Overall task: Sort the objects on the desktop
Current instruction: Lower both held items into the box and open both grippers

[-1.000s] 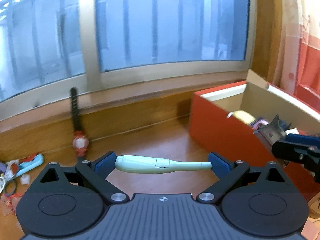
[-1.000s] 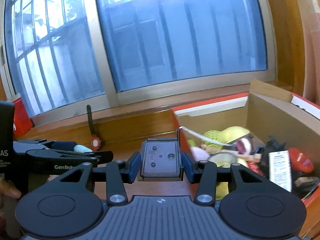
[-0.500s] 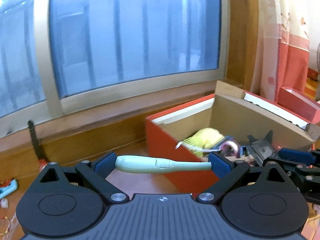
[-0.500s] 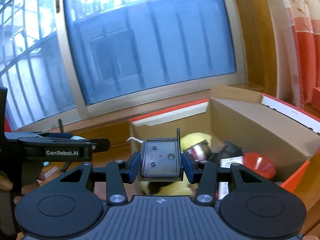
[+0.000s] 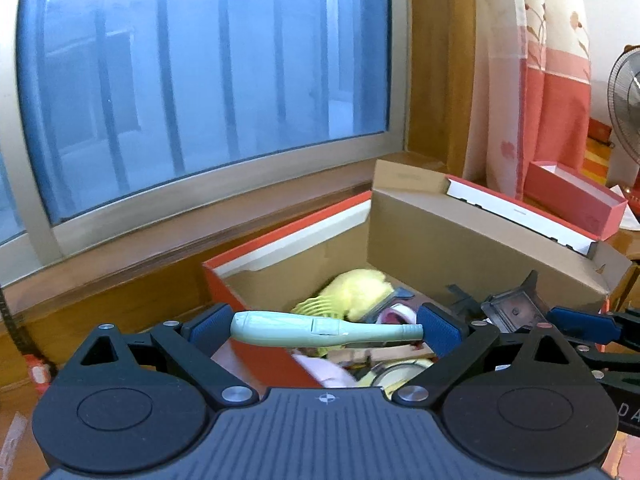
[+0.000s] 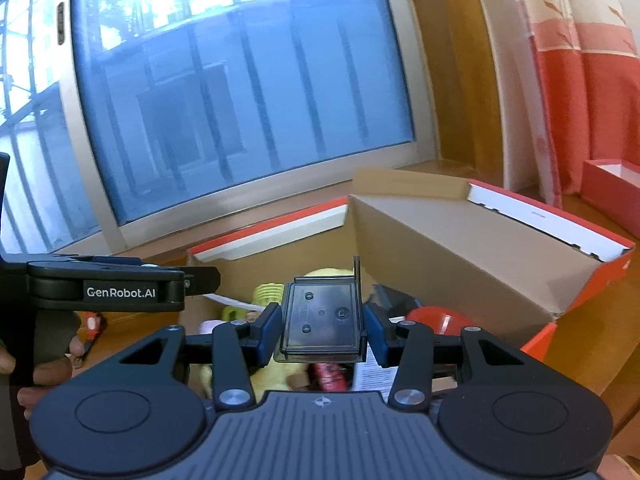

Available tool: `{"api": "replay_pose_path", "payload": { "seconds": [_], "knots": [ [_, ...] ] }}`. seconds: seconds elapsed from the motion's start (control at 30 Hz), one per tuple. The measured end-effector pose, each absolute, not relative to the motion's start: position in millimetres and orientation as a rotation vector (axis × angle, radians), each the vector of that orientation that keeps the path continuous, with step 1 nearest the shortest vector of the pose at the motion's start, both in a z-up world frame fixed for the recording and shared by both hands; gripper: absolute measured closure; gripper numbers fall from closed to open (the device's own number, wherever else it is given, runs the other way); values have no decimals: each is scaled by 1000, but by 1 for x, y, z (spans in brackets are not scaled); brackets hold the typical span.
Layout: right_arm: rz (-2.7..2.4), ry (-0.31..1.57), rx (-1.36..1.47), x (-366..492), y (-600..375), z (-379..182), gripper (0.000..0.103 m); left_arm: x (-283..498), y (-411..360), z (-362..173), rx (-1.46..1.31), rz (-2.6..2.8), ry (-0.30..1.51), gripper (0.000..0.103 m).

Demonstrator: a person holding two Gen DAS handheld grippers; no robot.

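My left gripper point(image 5: 326, 330) is shut on a pale green pen-shaped tool point(image 5: 320, 330), held crosswise by its two ends above the near left corner of the open red cardboard box point(image 5: 280, 360). My right gripper point(image 6: 322, 328) is shut on a dark smoky plastic case point(image 6: 322, 322), hanging over the box point(image 6: 480, 240). In the left wrist view the right gripper point(image 5: 532, 314) with that case shows at the right, over the box. The left gripper's finger point(image 6: 120, 284) reaches in from the left in the right wrist view.
The box holds a yellow plush item point(image 5: 360, 290), tape rolls, a red round thing point(image 6: 440, 320) and papers. Its lid point(image 6: 540, 220) stands open at the back right. A second red box point(image 5: 572, 196) sits by the curtain. A window sill runs behind. A red-faced watch point(image 5: 38, 372) lies left.
Both grippers have swung to the right with their loads and now hang over the red box. The box has come from the right edge toward the middle of both views.
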State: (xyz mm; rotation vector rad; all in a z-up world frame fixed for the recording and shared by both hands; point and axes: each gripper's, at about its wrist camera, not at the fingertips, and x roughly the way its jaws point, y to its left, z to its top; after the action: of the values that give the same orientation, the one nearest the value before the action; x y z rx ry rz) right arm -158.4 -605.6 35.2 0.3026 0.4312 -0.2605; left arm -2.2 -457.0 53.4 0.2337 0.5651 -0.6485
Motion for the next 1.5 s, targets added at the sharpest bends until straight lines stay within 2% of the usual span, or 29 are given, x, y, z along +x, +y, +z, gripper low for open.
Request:
{"api": "replay_pose_path", "payload": {
  "seconds": [0.73, 1.5],
  "knots": [
    [-362, 461, 329, -158, -654, 20, 55, 3, -518, 37, 296, -720, 606, 4],
    [-424, 509, 330, -146, -663, 13, 55, 8, -525, 29, 313, -741, 627, 3]
  ]
}}
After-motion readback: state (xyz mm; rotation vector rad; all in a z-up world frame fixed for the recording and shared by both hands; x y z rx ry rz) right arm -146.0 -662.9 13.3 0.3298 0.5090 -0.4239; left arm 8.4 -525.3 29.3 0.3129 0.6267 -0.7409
